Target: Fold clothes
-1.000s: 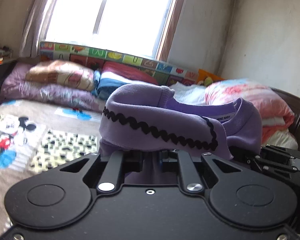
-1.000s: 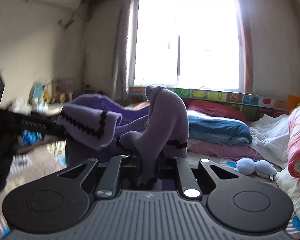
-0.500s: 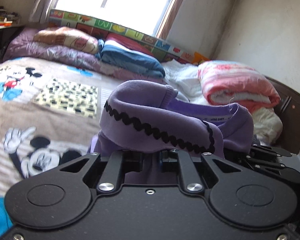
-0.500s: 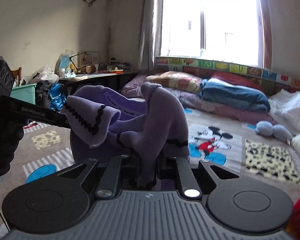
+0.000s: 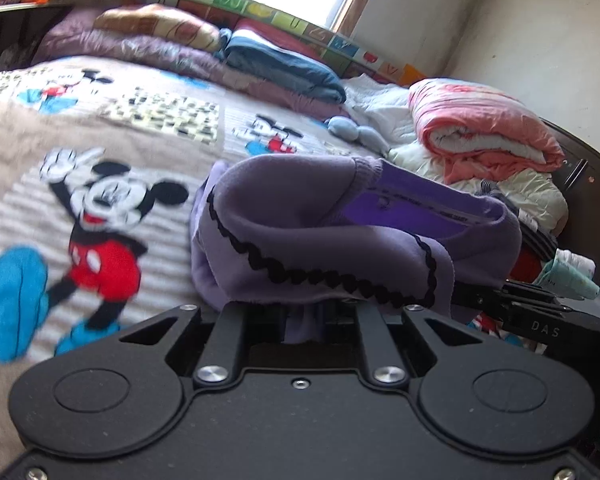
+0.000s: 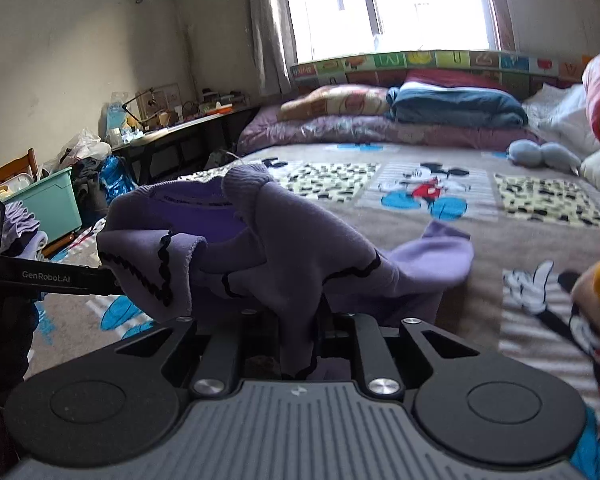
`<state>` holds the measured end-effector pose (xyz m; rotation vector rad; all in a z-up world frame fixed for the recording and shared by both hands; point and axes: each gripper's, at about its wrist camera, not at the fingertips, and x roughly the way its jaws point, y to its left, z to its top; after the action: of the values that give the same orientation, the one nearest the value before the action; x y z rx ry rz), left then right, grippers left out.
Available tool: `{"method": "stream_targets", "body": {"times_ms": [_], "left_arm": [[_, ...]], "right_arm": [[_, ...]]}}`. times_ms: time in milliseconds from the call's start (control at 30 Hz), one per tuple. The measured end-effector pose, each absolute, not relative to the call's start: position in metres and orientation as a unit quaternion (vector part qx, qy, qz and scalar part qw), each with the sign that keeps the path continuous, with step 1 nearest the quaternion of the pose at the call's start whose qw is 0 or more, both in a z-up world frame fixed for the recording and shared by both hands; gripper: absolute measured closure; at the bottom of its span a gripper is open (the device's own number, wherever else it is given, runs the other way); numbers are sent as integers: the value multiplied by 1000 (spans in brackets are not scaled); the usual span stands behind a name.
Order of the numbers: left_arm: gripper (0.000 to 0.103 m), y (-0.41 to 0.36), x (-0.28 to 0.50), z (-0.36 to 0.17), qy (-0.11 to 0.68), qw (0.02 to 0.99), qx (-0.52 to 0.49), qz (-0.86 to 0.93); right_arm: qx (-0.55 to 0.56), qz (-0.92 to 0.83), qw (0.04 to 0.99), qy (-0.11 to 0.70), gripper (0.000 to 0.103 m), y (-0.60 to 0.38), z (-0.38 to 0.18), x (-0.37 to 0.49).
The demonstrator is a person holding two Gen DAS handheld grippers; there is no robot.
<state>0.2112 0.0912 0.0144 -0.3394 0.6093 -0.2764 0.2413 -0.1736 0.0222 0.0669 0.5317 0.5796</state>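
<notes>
Hanging bunched between the two grippers, the purple garment (image 5: 324, 236) with black scalloped trim sits above the cartoon-mouse blanket (image 5: 100, 208) that covers the bed. The left gripper (image 5: 304, 316) has its fingers closed on a fold of the cloth near the trimmed edge, and the right gripper (image 6: 300, 320) is likewise clamped tight on a gathered fold, fabric spilling over both sides of it. One sleeve end (image 6: 436, 260) trails down onto the blanket to the right. In the right wrist view, the left gripper's black arm reaches in from the left edge under the trimmed hem. Beyond, a teal plastic bin (image 6: 48, 208) stands on the floor beside the bed; its contents cannot be made out. Folded quilts (image 6: 452, 108) are stacked at the bed's head.
</notes>
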Motion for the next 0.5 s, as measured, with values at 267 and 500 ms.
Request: {"method": "stream_targets", "body": {"times_ms": [267,500], "left_arm": [[91,85,184,-12,351,917,-149,-119],[70,85,144,-26,405,893,-151,-125]], "right_arm": [[46,268,903,333,61,-165,-3,205],[81,263,875,399,49,-163,-20,165]]}}
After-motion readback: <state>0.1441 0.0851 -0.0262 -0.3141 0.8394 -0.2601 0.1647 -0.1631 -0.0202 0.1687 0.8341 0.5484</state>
